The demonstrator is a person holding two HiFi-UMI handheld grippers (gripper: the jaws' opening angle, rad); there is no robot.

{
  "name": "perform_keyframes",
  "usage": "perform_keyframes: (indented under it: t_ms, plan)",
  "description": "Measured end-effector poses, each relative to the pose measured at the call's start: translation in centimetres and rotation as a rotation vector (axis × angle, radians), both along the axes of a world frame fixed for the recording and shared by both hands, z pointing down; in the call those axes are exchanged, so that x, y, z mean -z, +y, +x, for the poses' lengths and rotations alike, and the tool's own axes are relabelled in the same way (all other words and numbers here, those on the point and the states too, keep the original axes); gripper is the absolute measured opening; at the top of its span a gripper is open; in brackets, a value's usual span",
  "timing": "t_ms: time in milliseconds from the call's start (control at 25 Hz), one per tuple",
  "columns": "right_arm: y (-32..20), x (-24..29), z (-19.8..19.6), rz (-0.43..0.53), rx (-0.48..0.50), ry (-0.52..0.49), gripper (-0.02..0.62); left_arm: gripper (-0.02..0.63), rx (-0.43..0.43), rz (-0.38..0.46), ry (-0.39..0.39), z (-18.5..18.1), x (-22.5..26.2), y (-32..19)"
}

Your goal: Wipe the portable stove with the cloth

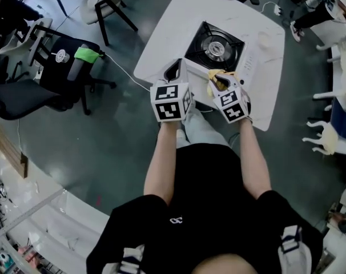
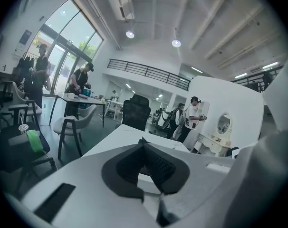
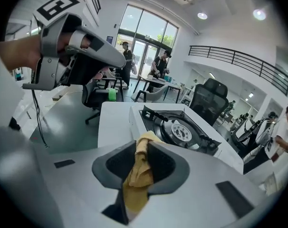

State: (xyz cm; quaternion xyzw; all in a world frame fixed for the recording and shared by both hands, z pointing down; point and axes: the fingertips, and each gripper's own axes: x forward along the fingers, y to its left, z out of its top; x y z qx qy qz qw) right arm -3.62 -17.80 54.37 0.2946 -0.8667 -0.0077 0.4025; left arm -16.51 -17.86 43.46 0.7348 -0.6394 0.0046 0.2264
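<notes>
Nearest the camera, at the bottom of the head view, the person's two forearms reach up the frame to the near edge of the white table (image 1: 270,90). The left gripper (image 2: 143,141) has its dark jaws pressed together at the tips with nothing between them. It hangs at the near left corner of the portable stove (image 1: 214,45). Just right of it, the right gripper (image 3: 145,142) pinches the yellow cloth (image 3: 138,177). The cloth stands bunched between the jaws, pokes out above them and hangs down below. In the head view the cloth sits over the stove's near white rim, short of the black burner well.

The stove lies close to the table's near left edge, and only a narrow bare strip of top runs along its left side. There is more free tabletop to the right of the stove and beyond it, toward the far rounded corners at the top of the frame.

Off the table's left edge the grey floor (image 1: 113,130) is open, crossed by a thin cable (image 1: 124,70). Further left stands a black office chair (image 1: 53,79), and a white chair (image 1: 104,1) is at upper left, well apart from the table.
</notes>
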Motion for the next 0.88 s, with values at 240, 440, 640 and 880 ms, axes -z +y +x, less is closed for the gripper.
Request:
perform_keyframes:
  t_ms: [240, 440, 640, 880]
  plan:
    - [-1.5, 0.0, -3.8, -0.023, 0.082, -0.02, 0.067, -0.003, -0.047, -0.051, 0.01, -1.0, -0.3, -1.9]
    - [-2.5, 0.1, -6.6, -0.056, 0.14, -0.063, 0.067, -0.003, -0.042, -0.067, -0.029, -1.4, -1.5, -3.5]
    - [-2.9, 1.7, -9.6, -0.05, 0.211, -0.139, 0.064, -0.003, -0.01, -0.108, -0.005, -2.7, -2.9, -4.4]
    - [-4.8, 4.9, -11.9, -0.003, 0.222, -0.248, 0.063, -0.003, 0.004, -0.123, 0.003, -3.4, -3.9, -5.3]
